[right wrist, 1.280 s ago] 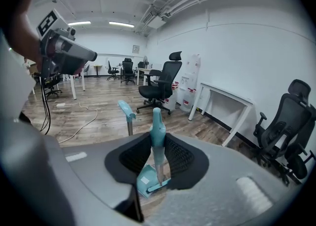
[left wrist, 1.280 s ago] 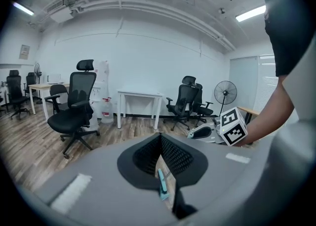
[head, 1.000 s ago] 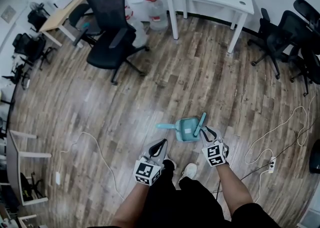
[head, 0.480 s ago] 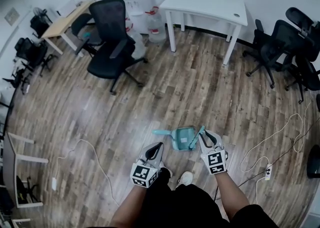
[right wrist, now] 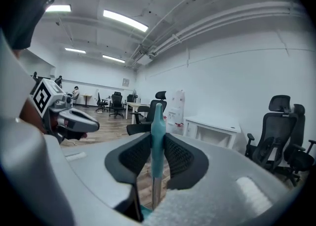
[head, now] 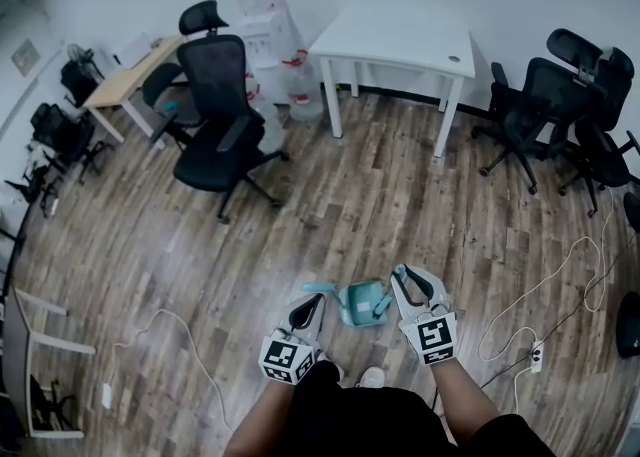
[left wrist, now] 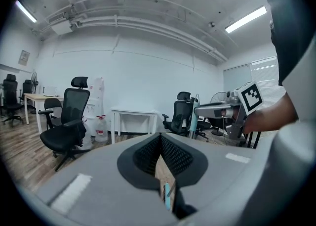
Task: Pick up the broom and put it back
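Observation:
The broom's teal handle [right wrist: 157, 131] stands upright between the pads of my right gripper [right wrist: 157, 146], which is shut on it; a metal pole runs down below the grip. From the head view, the teal dustpan-shaped head [head: 360, 302] hangs under my right gripper [head: 398, 280], above the wooden floor. My left gripper [head: 305, 313] is beside it on the left, shut and empty. In the left gripper view the pads [left wrist: 170, 158] meet, and the right gripper [left wrist: 222, 111] with the teal handle [left wrist: 193, 117] shows at the right.
A black office chair [head: 215, 125] stands at the back left, a white table [head: 400, 40] by the far wall, more black chairs [head: 540, 105] at the right. Cables [head: 545, 280] and a power strip [head: 533, 350] lie on the floor at the right. A person's shoe [head: 372, 377] is under the grippers.
My right gripper has risen with the broom handle, lifting the teal head up off the floor. My left gripper has risen a little. The head view has tilted up towards the far wall.

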A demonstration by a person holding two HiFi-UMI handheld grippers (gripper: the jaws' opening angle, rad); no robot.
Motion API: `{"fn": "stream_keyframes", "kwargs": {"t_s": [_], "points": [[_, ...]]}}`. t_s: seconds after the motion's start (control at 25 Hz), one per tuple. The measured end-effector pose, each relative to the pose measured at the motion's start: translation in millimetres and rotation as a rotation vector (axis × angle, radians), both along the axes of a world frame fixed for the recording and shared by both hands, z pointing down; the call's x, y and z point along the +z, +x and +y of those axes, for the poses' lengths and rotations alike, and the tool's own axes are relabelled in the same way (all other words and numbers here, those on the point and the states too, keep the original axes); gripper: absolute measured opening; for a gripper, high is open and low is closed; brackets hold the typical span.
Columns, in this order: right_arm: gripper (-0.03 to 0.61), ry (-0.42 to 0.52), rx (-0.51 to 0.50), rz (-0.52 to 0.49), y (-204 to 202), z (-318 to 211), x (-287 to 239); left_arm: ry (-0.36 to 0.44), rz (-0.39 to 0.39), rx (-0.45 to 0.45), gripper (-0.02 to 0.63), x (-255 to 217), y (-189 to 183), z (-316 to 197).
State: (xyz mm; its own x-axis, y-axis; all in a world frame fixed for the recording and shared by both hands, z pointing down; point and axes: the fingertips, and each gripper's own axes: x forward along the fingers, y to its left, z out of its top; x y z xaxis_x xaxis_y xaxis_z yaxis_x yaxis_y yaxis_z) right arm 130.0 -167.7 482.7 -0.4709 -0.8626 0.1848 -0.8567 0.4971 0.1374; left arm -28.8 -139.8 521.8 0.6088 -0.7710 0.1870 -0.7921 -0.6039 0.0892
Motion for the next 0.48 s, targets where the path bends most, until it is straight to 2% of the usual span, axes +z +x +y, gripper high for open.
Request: {"fn": "stream_keyframes", "kwargs": {"t_s": [0.28,0.48], "points": [[0.089,0.098,0.012,-0.042,5,-3,-52,0.048,0.025,-0.006,0.02,-16,8,-14],[0.089,0.149,0.022,-0.075,4,-5,-85,0.104,0.056,-0.026,0.02,-47,7,-20]]}}
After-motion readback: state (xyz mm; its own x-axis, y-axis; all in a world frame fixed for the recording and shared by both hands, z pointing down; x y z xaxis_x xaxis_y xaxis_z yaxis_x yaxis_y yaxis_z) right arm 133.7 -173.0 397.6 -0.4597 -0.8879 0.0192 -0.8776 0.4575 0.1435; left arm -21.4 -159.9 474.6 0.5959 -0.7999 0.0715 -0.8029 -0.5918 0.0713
